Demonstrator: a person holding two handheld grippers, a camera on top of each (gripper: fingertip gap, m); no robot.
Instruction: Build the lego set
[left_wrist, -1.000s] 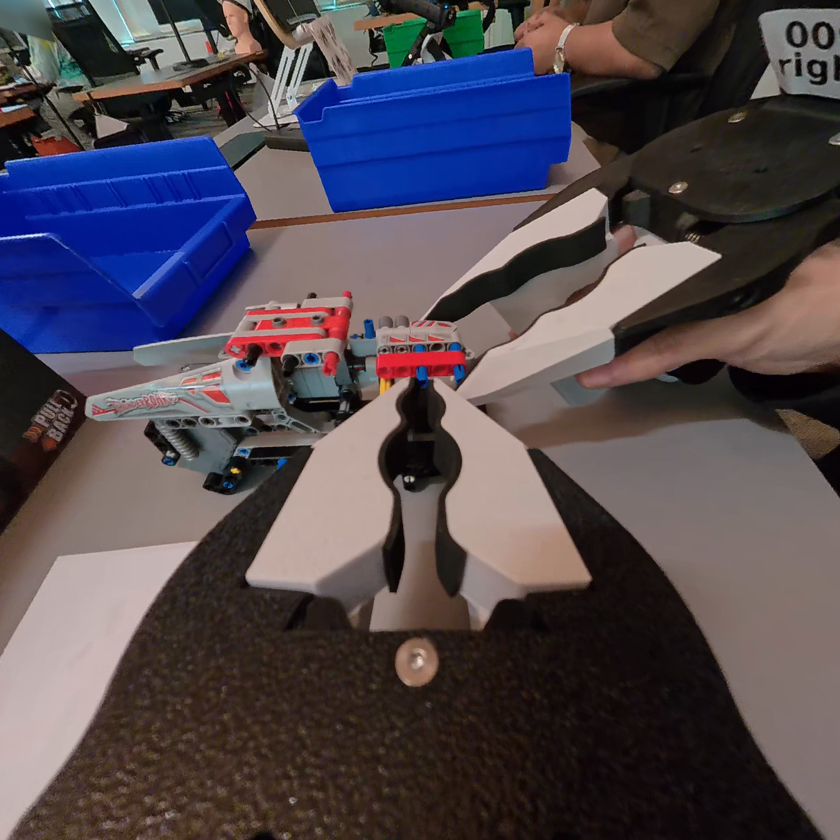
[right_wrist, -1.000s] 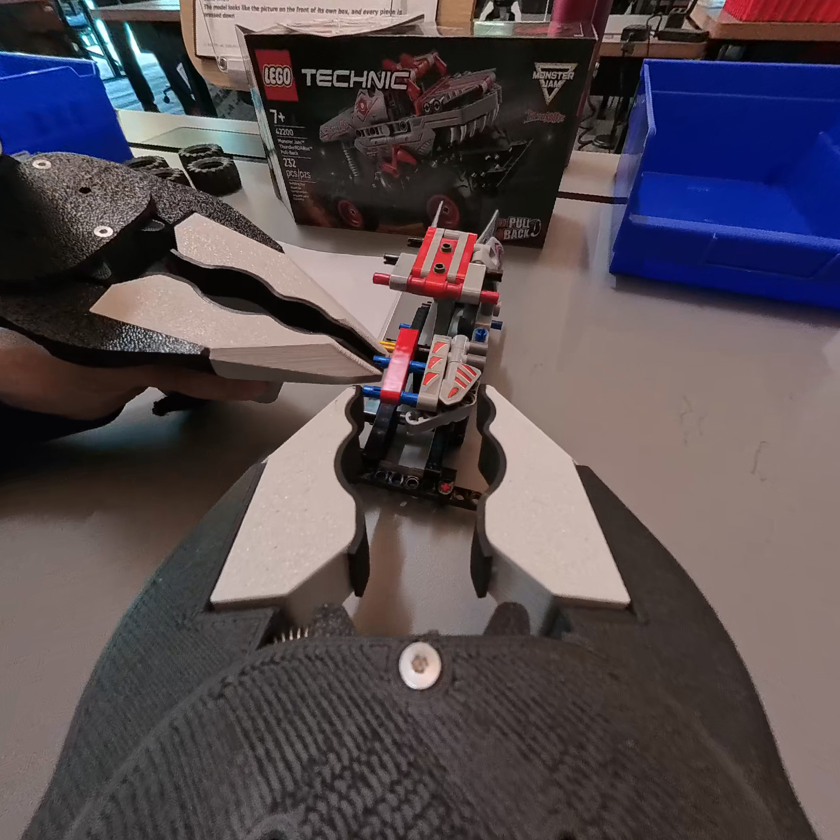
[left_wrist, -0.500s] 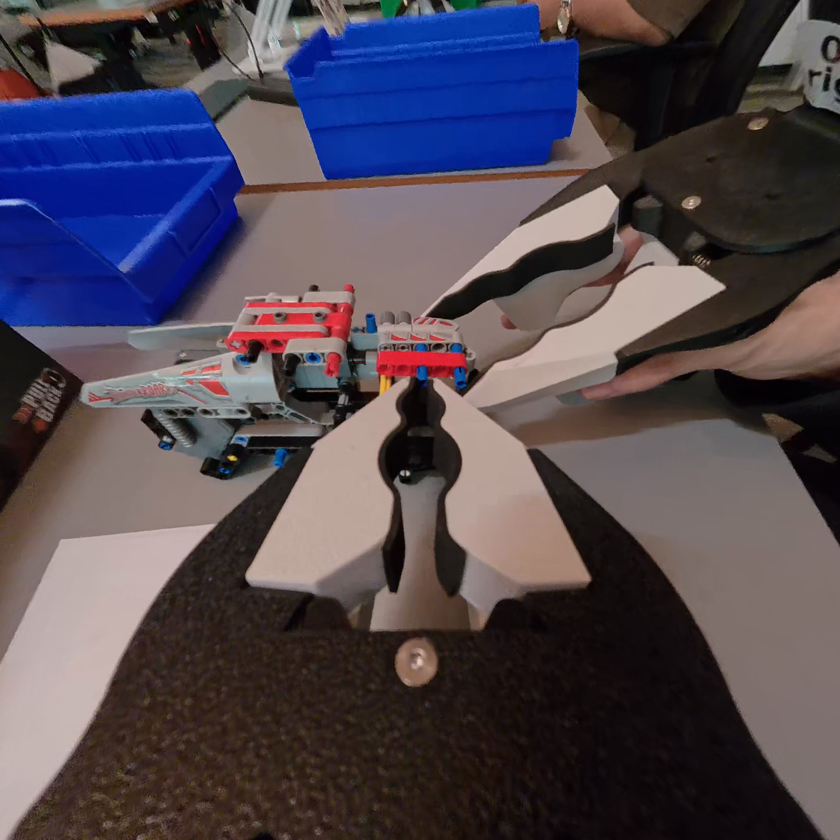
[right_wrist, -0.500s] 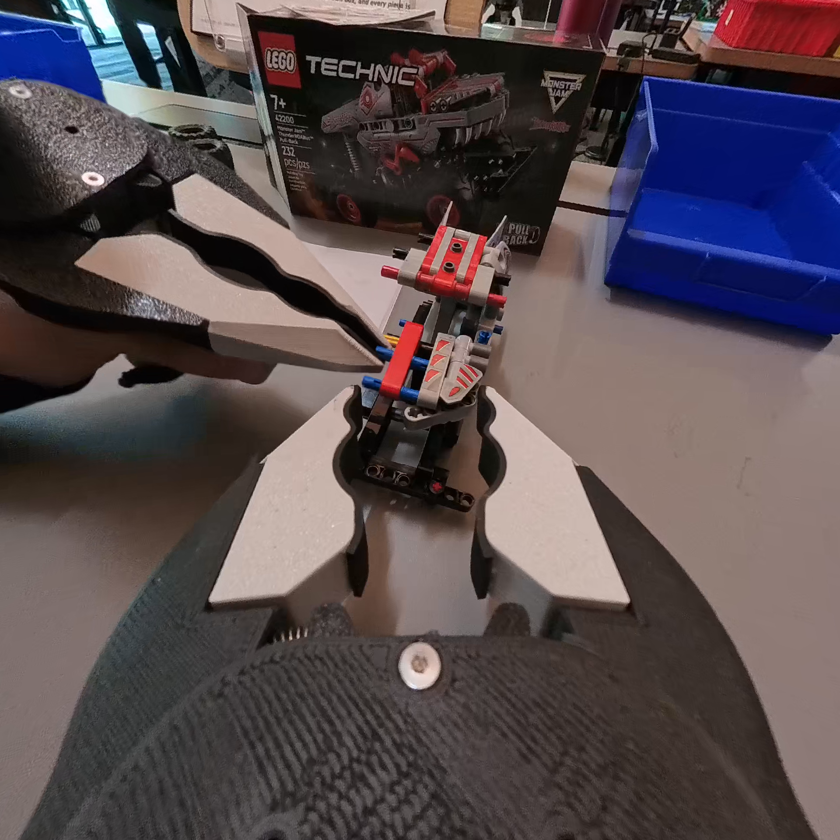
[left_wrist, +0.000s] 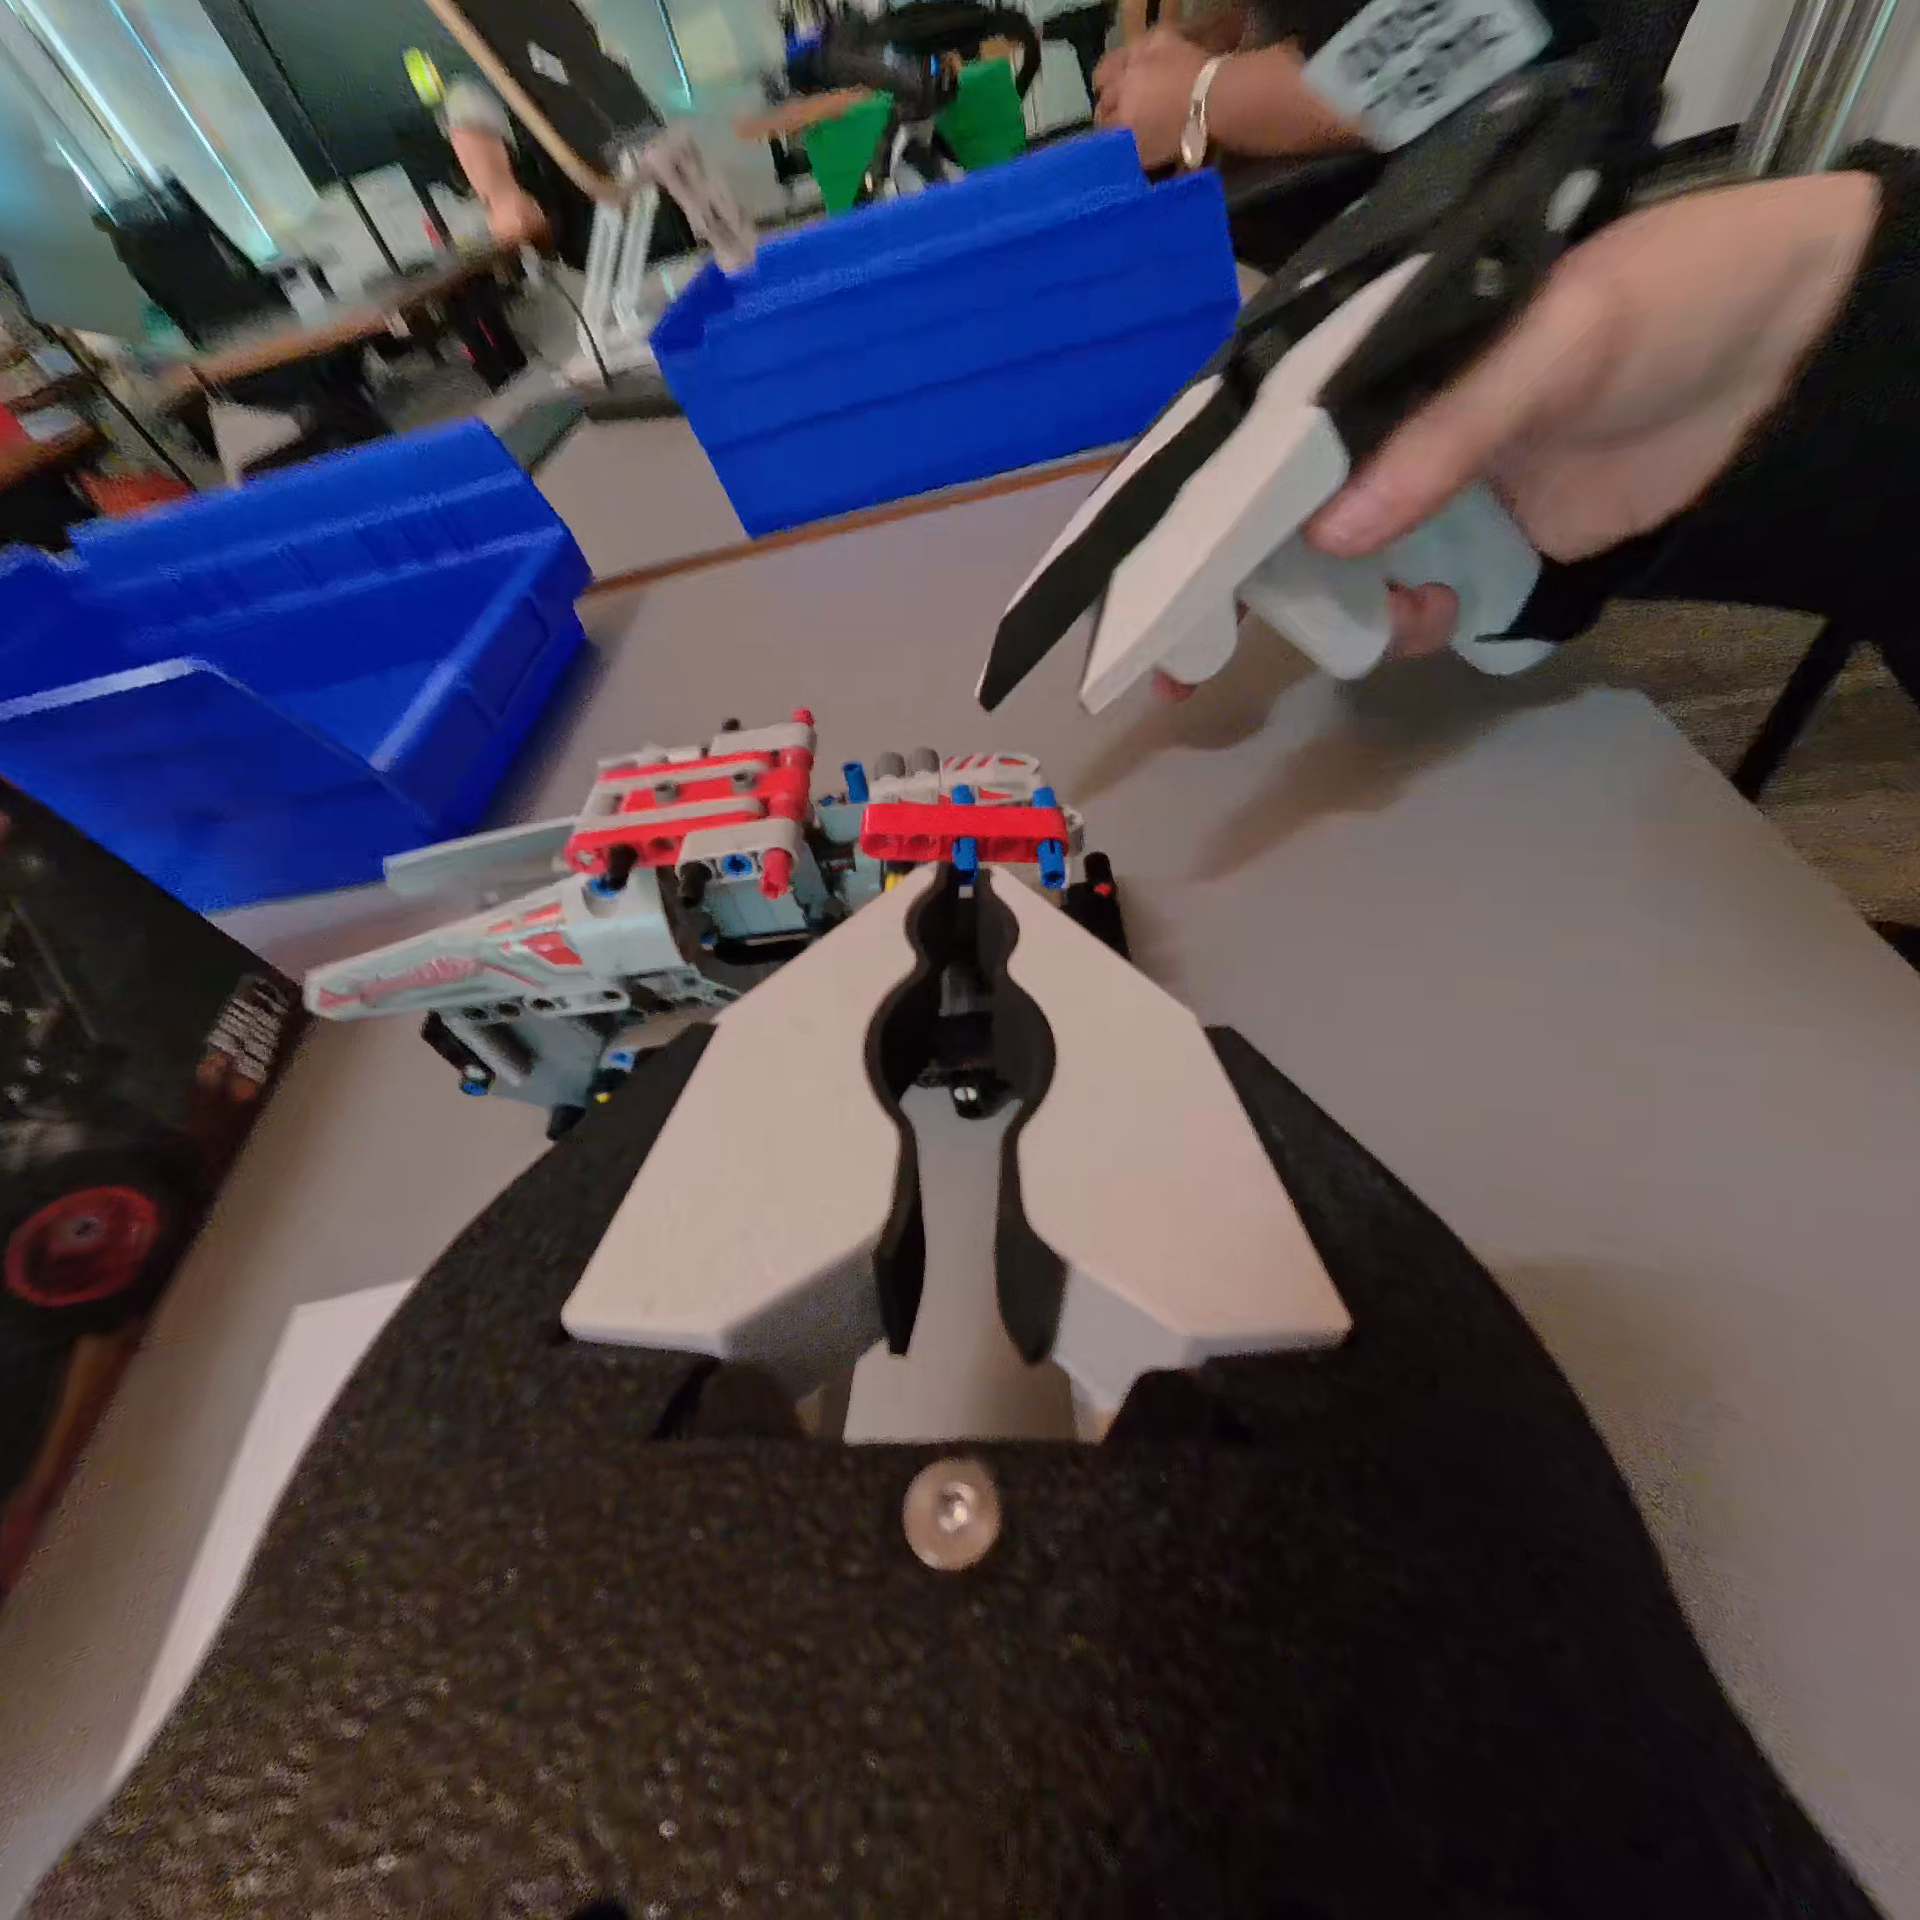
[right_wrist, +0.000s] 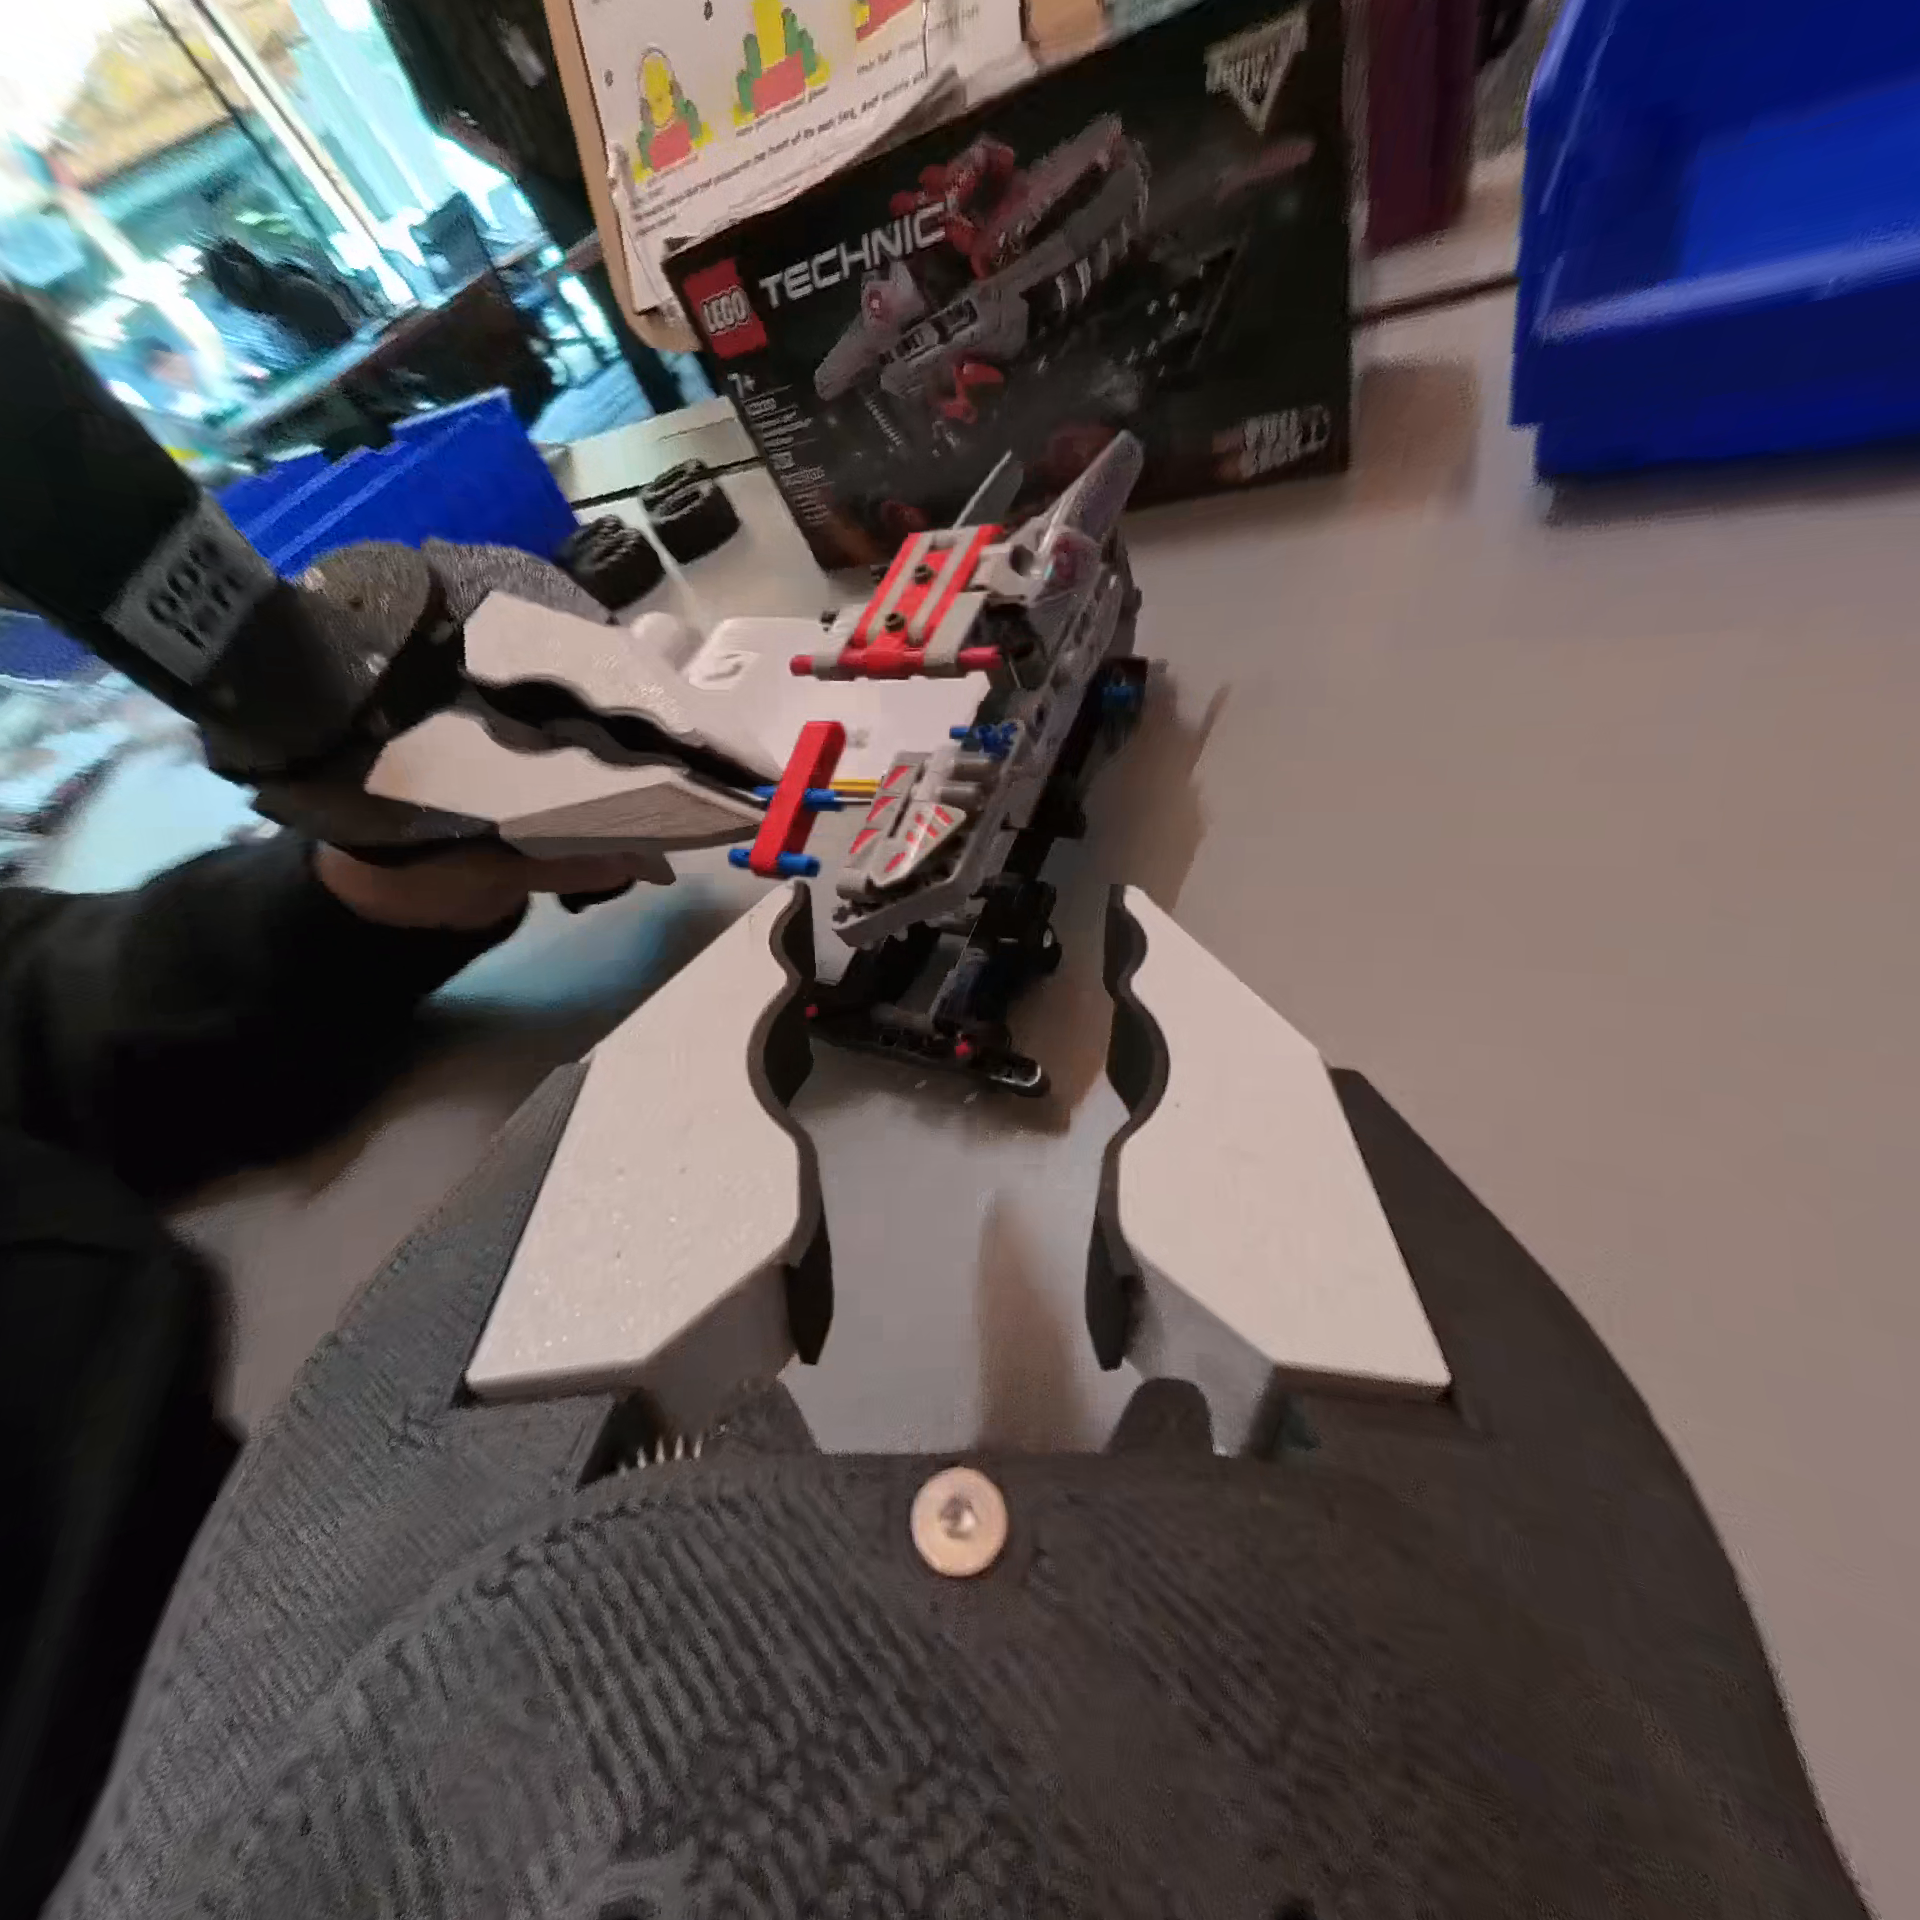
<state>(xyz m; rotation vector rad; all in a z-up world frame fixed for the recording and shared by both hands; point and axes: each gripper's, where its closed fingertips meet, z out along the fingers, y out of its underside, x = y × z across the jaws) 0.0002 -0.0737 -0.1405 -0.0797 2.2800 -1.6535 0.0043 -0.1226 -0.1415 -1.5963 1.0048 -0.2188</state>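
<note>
Bare table (right_wrist: 1507, 831) right of model (right_wrist: 997, 769)

Left gripper (left_wrist: 961, 894) jaws closed at lego model (left_wrist: 665, 894).

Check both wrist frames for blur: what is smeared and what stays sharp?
Left wrist view: the far right tongs, the hand holding them and the blue bins are smeared; the lego model is crisp. Right wrist view: box, background and table edges streak; its own tongs look sharp.
</note>
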